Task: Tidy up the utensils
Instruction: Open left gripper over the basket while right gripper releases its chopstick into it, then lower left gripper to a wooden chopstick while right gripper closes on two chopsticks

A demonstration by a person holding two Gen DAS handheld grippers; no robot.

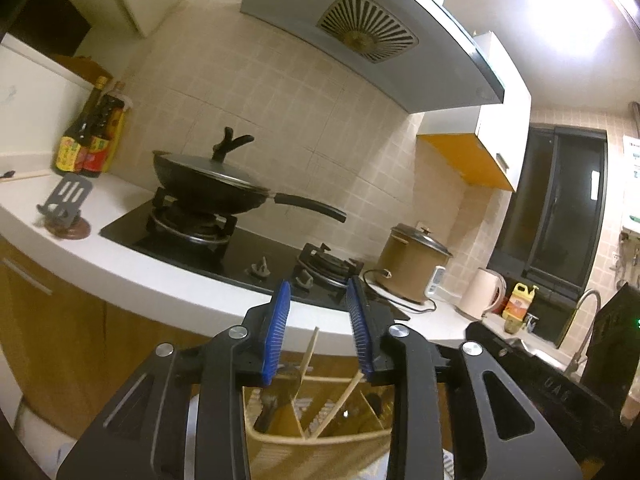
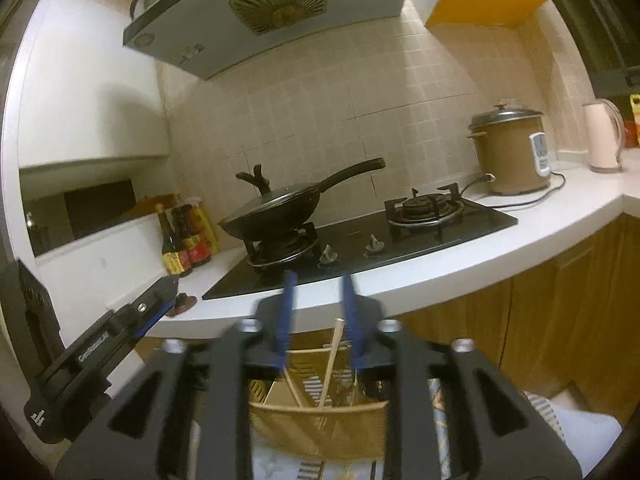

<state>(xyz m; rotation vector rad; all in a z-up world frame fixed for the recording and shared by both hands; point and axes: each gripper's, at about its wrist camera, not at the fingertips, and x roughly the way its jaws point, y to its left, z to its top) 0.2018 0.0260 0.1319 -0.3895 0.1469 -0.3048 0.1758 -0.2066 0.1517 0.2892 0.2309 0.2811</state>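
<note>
A woven utensil holder (image 1: 320, 438) with dividers sits low, below the counter edge; it also shows in the right wrist view (image 2: 320, 416). Wooden chopsticks (image 1: 340, 404) stand tilted inside it, and show in the right wrist view (image 2: 330, 364) too. My left gripper (image 1: 318, 292) is open and empty above the holder. My right gripper (image 2: 318, 280) is open and empty above the same holder. A slotted spatula (image 1: 66, 200) leans on a small round rest on the counter at the left. A single chopstick (image 1: 24, 176) lies on the far left counter.
A black wok (image 1: 208, 184) with lid sits on the gas hob's left burner (image 2: 280, 248). Sauce bottles (image 1: 92, 140) stand by the wall. A brown rice cooker (image 2: 508, 152), kettle (image 2: 602, 136), sink tap (image 1: 584, 320) and range hood (image 1: 360, 28) are around.
</note>
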